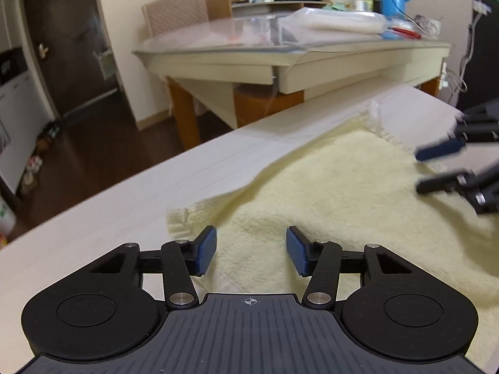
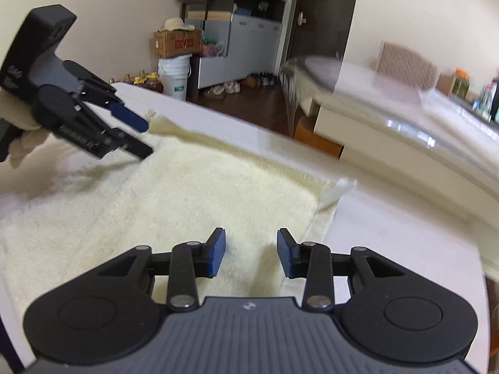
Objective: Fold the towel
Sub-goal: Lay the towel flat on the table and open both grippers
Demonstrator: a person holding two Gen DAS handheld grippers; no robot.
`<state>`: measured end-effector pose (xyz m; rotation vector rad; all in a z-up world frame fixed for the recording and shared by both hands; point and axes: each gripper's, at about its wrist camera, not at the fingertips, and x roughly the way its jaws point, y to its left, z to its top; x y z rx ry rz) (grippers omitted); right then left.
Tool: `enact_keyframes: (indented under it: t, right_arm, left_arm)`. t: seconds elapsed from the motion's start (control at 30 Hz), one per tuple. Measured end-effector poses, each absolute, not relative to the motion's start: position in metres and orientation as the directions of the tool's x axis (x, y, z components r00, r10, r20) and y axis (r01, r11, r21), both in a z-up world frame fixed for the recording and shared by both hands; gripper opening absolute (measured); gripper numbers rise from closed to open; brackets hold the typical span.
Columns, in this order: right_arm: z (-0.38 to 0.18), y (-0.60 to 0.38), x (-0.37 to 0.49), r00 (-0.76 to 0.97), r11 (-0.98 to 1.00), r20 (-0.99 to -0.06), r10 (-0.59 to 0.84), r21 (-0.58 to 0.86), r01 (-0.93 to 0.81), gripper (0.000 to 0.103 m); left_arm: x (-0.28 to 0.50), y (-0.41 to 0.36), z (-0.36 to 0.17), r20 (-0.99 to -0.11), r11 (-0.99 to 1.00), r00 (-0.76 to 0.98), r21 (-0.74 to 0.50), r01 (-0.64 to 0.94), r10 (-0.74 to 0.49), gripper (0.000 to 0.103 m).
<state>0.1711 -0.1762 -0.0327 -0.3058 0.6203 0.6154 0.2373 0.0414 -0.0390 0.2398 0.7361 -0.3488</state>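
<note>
fingers: left gripper (image 1: 251, 251) and right gripper (image 2: 251, 252) both part open, holding nothing | over cream towel (image 1: 327, 193) on white table (image 1: 93, 218) | writing: none legible

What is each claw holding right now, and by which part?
Nothing. The left claw and right claw both stand open above the cream towel, pads clear of the cloth, with no edge or corner pinched.
</note>
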Motion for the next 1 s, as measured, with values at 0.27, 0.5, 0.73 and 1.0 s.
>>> enact_keyframes:
  t: [0.27,0.5,0.73,1.0]
  right_arm:
    - [-0.029,-0.189,0.168,0.634,0.805,-0.627,0.452,-0.020,-0.594,0.041]
    - [-0.023,-0.180,0.205,0.673,0.812,-0.599,0.434,-0.064,-0.580,0.041]
    - [-0.031,-0.176,0.234,0.715,0.827,-0.598,0.361,-0.148,-0.542,0.044]
    - [-0.027,-0.181,0.224,0.759,0.813,-0.555,0.339,-0.234,-0.534,0.043]
  left_arm:
    - [0.248,0.055,-0.032,-0.659,0.942,0.733,0.113,0.317,-0.167,0.057]
    - [0.191,0.042,-0.025,-0.664,0.898,0.699,0.095,0.429,-0.263,0.058]
    - [0.139,0.025,-0.039,-0.686,0.855,0.688,0.187,0.484,-0.239,0.058]
    - [0.119,0.036,-0.036,-0.693,0.847,0.702,0.266,0.459,-0.163,0.060]
